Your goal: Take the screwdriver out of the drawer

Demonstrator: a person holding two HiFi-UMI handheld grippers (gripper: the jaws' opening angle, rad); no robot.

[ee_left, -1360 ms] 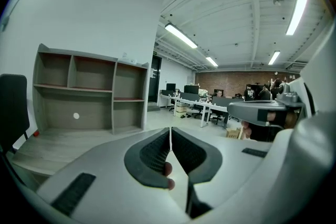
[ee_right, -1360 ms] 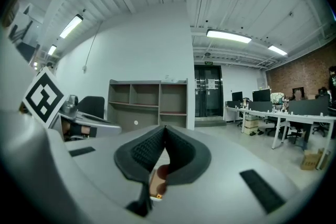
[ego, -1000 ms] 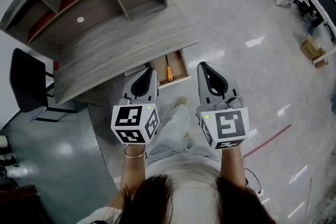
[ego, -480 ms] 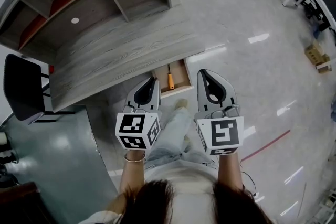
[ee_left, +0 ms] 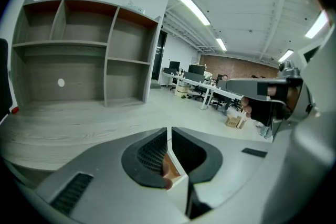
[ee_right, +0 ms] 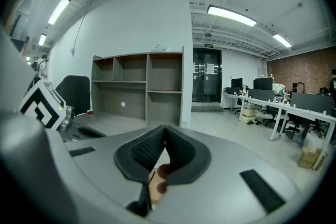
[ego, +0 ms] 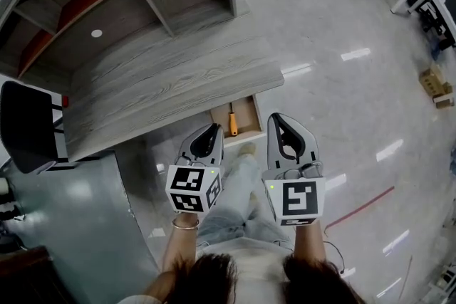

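The table (ego: 164, 75) stands in front of me with its drawer (ego: 246, 115) open under the front edge. The screwdriver (ego: 232, 122) lies inside it untouched, so I judge I am only at the approach. My left gripper (ego: 213, 129) and right gripper (ego: 276, 117) hang near the drawer, one at each side, both with fingers closed on nothing. Next I must spread one pair of fingers, set them around the orange handle and close.
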